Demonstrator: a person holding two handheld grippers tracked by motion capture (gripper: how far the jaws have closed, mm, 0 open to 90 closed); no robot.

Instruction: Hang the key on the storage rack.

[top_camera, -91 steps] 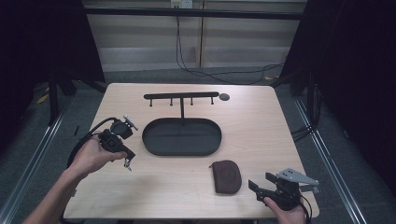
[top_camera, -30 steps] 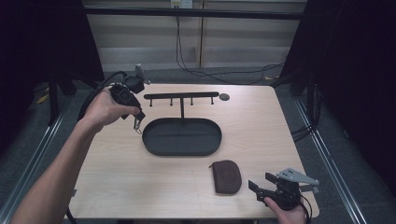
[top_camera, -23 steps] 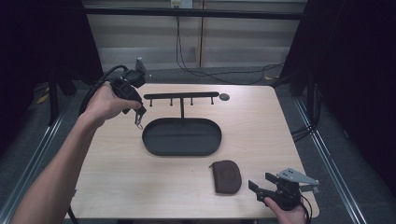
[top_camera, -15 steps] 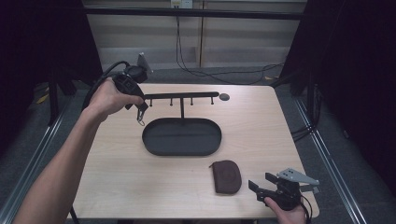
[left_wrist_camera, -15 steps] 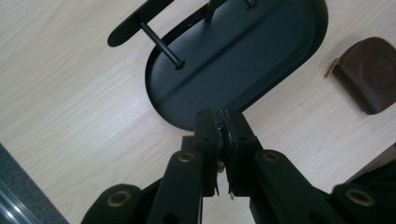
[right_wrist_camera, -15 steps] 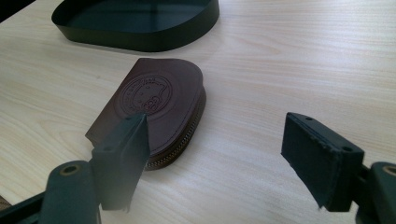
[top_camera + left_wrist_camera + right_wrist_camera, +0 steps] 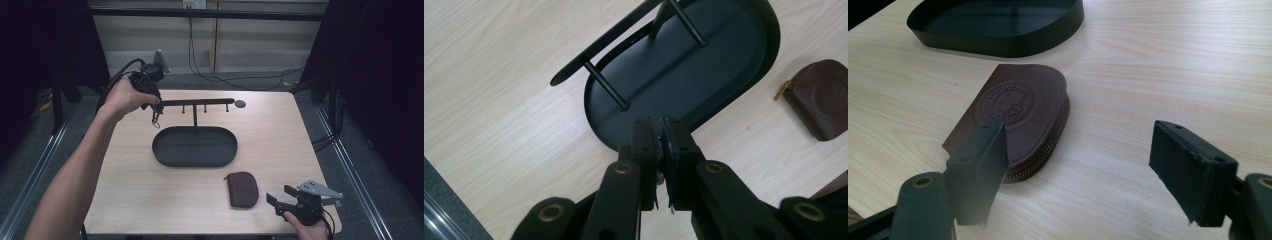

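Observation:
A black stand has an oval tray (image 7: 165, 155) and a post carrying a crossbar (image 7: 200, 102) with short pegs beneath. My left gripper (image 7: 155, 111) is raised at the crossbar's left end, shut on a small metal piece (image 7: 156, 120) that dangles below the jaws. In the left gripper view the jaws (image 7: 660, 131) are pressed together with thin metal (image 7: 658, 192) between them, above the tray (image 7: 724, 75). A brown zip pouch (image 7: 242, 188) lies front right. My right gripper (image 7: 279, 197) rests just right of it, open, and the pouch (image 7: 1020, 112) lies beyond its left jaw.
A small dark disc (image 7: 240, 104) lies on the table past the crossbar's right end. The light wooden table (image 7: 125, 180) has bare room at front left. Cables run along the floor behind the table.
My left gripper has lifted from the table's left side and travelled back to the crossbar's left end with the metal piece in it. The right gripper has stayed put.

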